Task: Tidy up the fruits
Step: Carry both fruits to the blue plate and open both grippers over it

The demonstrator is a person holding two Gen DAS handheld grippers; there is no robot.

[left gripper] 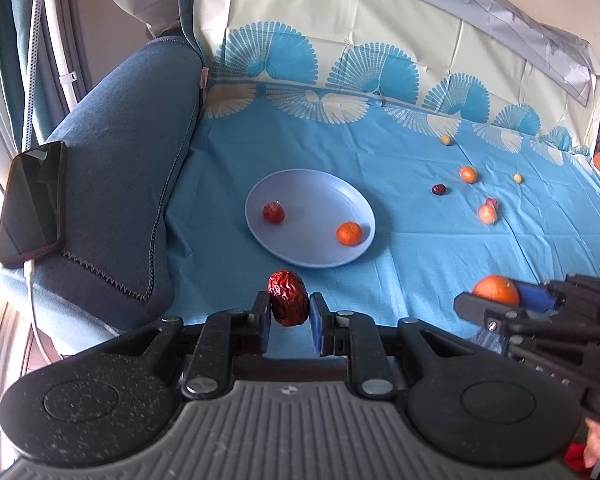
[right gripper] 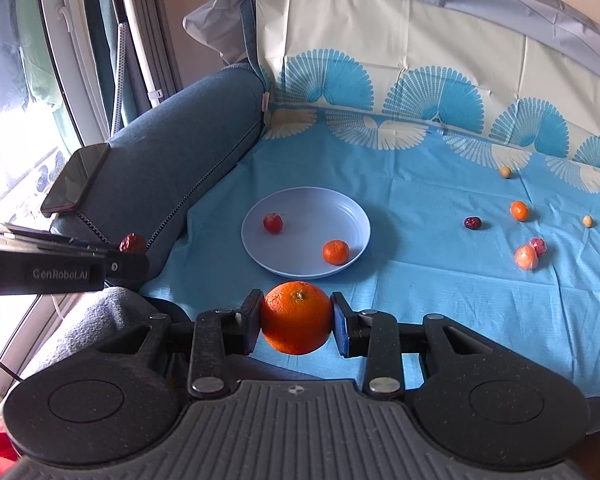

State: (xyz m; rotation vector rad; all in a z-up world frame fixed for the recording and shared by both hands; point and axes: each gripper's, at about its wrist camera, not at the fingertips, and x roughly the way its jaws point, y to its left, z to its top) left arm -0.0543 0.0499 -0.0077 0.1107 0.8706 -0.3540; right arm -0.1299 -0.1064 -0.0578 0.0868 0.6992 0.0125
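Note:
My left gripper [left gripper: 289, 312] is shut on a wrinkled red date [left gripper: 287, 297], held above the blue cloth just in front of the pale blue plate [left gripper: 300, 258]. My right gripper [right gripper: 297, 318] is shut on a large orange [right gripper: 297, 317], also just in front of the plate [right gripper: 260, 256]. The plate holds a small red fruit [left gripper: 273, 212] and a mandarin [left gripper: 349, 233]. The right gripper with its orange [left gripper: 496, 289] shows at the right of the left wrist view. The left gripper with the date [right gripper: 132, 243] shows at the left of the right wrist view.
Several small fruits lie loose on the cloth at the right: a mandarin [right gripper: 519, 210], a dark date [right gripper: 472, 223], a wrapped orange fruit [right gripper: 526, 257], pale small ones [right gripper: 505, 172]. A blue sofa arm [left gripper: 116, 184] carries a phone [left gripper: 30, 210] at the left.

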